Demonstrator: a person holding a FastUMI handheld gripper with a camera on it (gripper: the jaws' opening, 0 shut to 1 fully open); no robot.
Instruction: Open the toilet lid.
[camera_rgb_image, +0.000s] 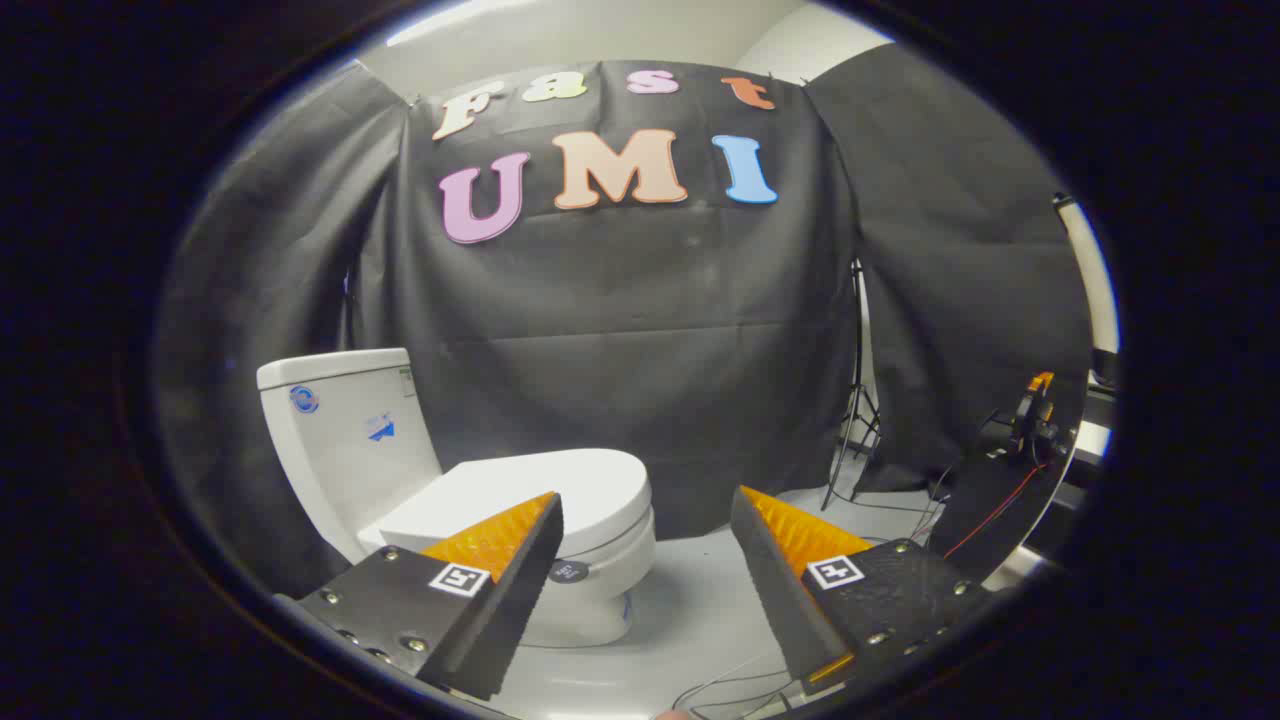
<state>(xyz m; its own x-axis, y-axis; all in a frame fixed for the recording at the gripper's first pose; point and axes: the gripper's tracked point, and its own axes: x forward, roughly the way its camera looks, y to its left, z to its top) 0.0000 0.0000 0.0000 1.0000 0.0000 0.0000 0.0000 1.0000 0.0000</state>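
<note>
A white toilet stands on the floor against the black cloth wall, its tank (345, 430) at the back left. The lid (540, 490) lies flat and closed over the bowl (600, 590), with its rounded front end toward the right. My gripper (645, 510) is open, its fingers spread wide with nothing between them. The left finger (500, 570) overlaps the near side of the lid and bowl, while the right finger (800, 570) stands off to the right of the toilet over bare floor. The gripper is still short of the lid.
A tripod stand (855, 420) leans against the cloth at the right. Beyond it a dark table (1000, 490) carries a device (1030, 415) with red and black cables. More cables (740, 685) lie on the light floor near the fingers.
</note>
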